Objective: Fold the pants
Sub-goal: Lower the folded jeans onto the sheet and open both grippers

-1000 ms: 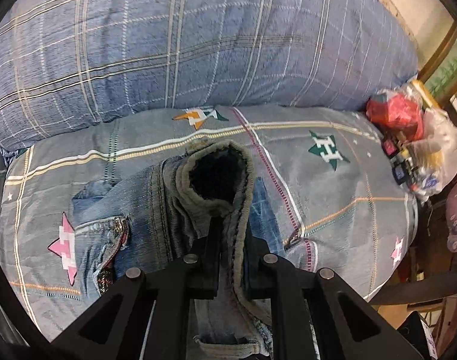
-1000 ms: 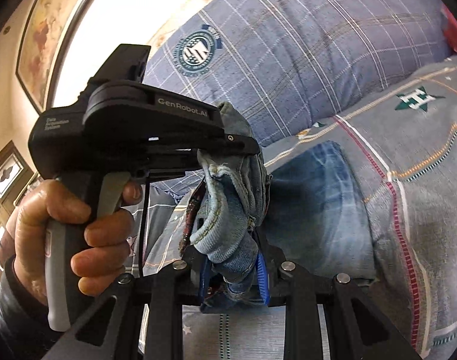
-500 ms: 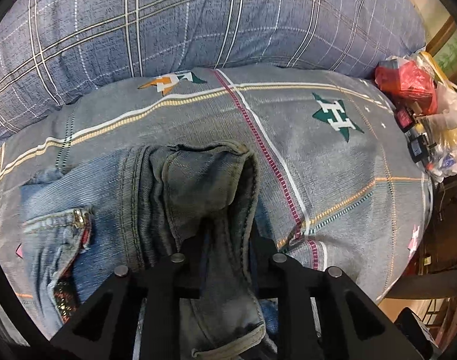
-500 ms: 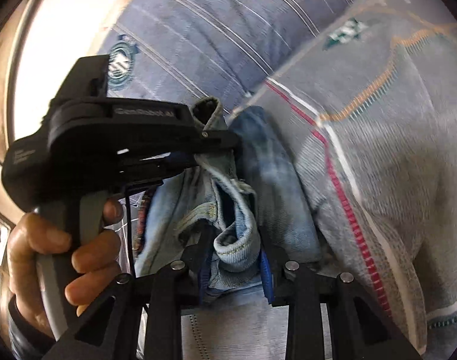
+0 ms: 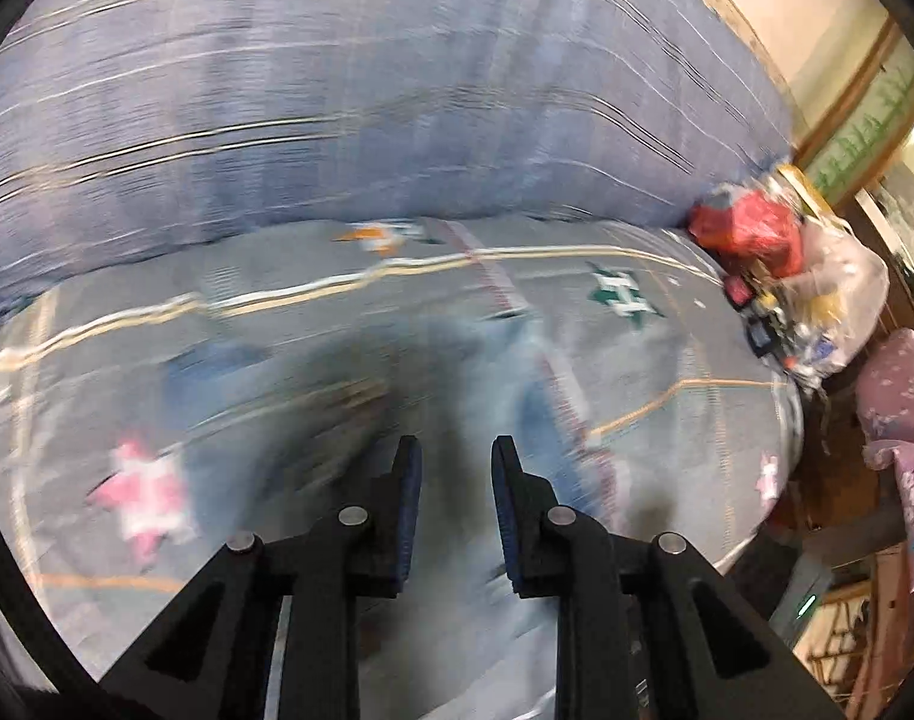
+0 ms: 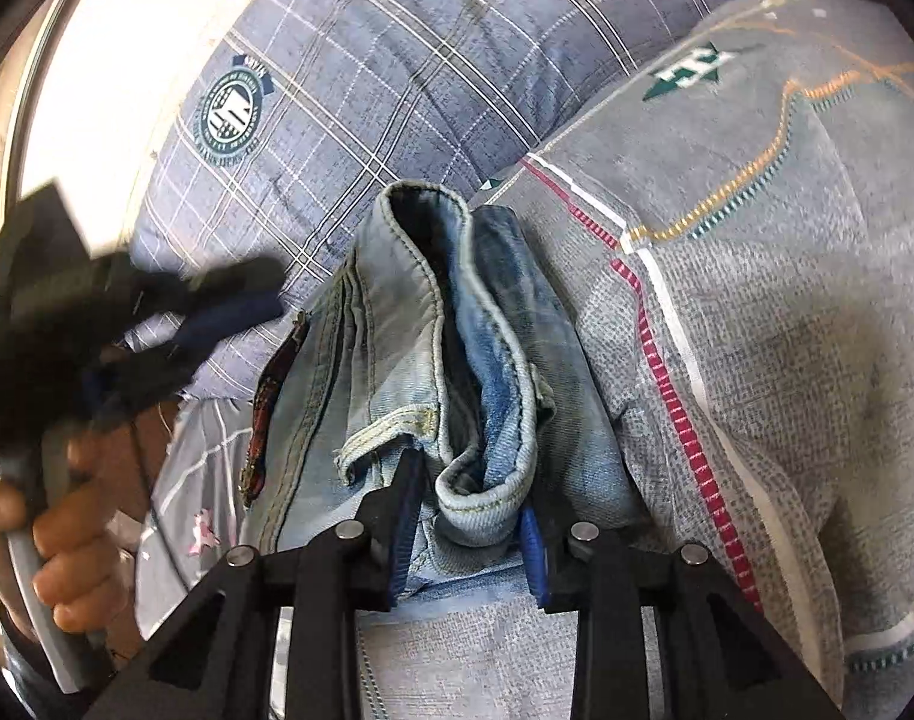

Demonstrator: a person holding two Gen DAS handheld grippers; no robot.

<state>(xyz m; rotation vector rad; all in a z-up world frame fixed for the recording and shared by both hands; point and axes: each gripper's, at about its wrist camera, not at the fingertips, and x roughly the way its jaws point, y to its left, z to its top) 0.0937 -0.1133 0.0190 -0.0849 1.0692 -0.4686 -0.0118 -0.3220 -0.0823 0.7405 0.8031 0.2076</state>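
The blue denim pants (image 6: 457,360) lie folded in a bundle on the grey patterned bedsheet (image 6: 787,300). My right gripper (image 6: 466,480) stands around a fold of the waistband, jaws slightly apart, with the denim between them. My left gripper (image 5: 455,468) is open and empty, lifted above the pants, which show only as a blur (image 5: 469,372) below it. In the right wrist view the left gripper (image 6: 216,312) is a blurred dark shape at the left, held by a hand (image 6: 66,540), apart from the pants.
A large blue plaid pillow (image 5: 366,90) lies behind the pants against the wall. A clear plastic bag with red and mixed items (image 5: 787,276) sits at the bed's right edge. Purple floral fabric (image 5: 901,420) hangs at far right.
My left gripper has let go of the denim, opened and pulled up and away fast. The right gripper's jaws have widened a little around the waistband fold, and the pants now lie flatter.
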